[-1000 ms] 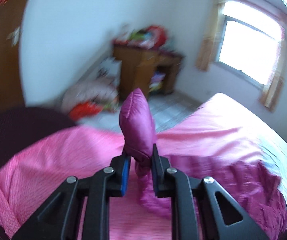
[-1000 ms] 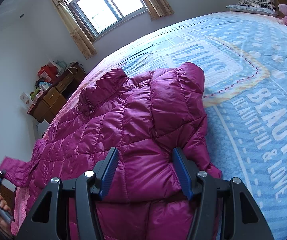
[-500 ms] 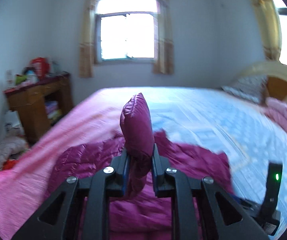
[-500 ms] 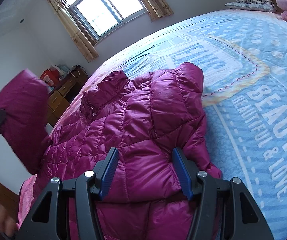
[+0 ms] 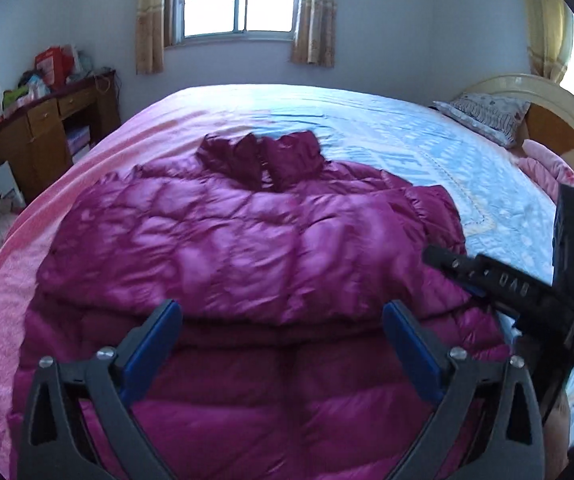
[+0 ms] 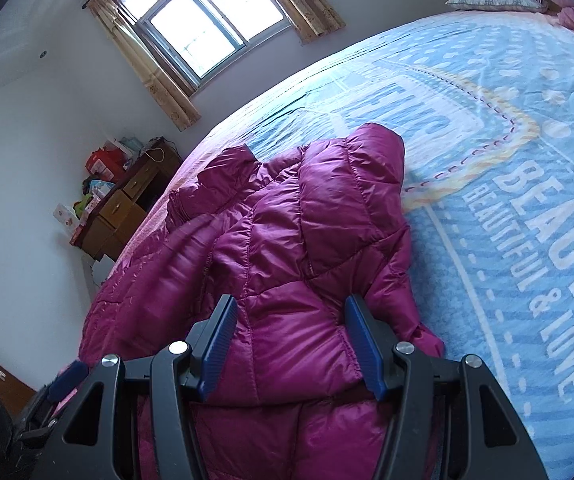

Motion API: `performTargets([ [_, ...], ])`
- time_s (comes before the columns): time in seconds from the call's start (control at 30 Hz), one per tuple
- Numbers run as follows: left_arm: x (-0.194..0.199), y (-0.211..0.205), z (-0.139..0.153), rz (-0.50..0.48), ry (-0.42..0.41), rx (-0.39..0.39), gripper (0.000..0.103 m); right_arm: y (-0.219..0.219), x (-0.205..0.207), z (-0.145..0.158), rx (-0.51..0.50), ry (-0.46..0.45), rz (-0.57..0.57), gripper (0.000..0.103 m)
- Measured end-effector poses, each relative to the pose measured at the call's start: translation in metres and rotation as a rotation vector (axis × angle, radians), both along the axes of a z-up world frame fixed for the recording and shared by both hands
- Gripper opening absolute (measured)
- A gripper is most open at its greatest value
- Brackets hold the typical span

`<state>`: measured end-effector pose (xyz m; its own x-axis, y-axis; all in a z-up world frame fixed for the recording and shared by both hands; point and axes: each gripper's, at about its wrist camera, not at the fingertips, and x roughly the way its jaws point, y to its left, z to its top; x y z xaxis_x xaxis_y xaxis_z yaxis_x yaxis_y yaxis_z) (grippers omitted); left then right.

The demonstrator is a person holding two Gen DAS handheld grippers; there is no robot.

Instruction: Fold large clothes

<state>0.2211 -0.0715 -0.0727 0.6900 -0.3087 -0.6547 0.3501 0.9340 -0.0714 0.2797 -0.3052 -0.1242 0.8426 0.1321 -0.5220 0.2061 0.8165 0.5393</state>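
Having just opened wide to drop the sleeve, the left gripper (image 5: 281,334) hung empty while the right gripper (image 6: 291,340) clamped the jacket (image 5: 247,248), anchoring it on the bed (image 6: 487,120).

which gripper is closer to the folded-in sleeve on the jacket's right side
Right. The right gripper is at the folded sleeve, its pads pressing that padded fabric. The left gripper, just opened and empty, hovers above the middle of the magenta puffer jacket.

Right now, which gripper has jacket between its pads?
The right gripper: jacket sleeve bunched between its pads. The left gripper stands open, empty.
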Motion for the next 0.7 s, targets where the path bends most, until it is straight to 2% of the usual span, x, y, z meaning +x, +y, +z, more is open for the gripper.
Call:
performTargets([
  [0.13,0.001,0.048,0.001,0.102,0.019,-0.033,0.103,-0.009,-0.004,-0.004,0.074,-0.028,-0.002,0.058],
  [0.2,0.009,0.070,0.000,0.170,0.042,-0.042,0.103,-0.009,-0.006,-0.001,0.084,-0.008,-0.018,0.058],
  [0.27,0.020,0.088,0.000,0.226,0.061,-0.048,0.103,0.000,-0.010,0.013,0.021,0.017,-0.043,0.058],
  [0.3,0.024,0.091,0.000,0.242,0.063,-0.055,0.103,0.011,-0.016,0.026,-0.021,-0.013,-0.040,0.058],
  [0.37,0.031,0.099,0.001,0.275,0.063,-0.057,0.103,0.031,-0.018,0.046,-0.072,-0.058,0.011,0.057],
  [0.43,0.038,0.095,0.001,0.295,0.051,-0.018,0.103,0.059,-0.009,0.065,-0.167,-0.050,0.069,0.057],
  [0.5,0.045,0.088,0.001,0.304,0.040,0.019,0.103,0.082,0.003,0.074,-0.216,-0.045,0.140,0.057],
  [0.57,0.053,0.082,0.000,0.316,0.036,0.054,0.103,0.096,0.015,0.071,-0.235,-0.027,0.182,0.057],
  [0.7,0.069,0.082,-0.010,0.339,0.058,0.085,0.103,0.098,0.039,0.035,-0.238,0.118,0.179,0.057],
])
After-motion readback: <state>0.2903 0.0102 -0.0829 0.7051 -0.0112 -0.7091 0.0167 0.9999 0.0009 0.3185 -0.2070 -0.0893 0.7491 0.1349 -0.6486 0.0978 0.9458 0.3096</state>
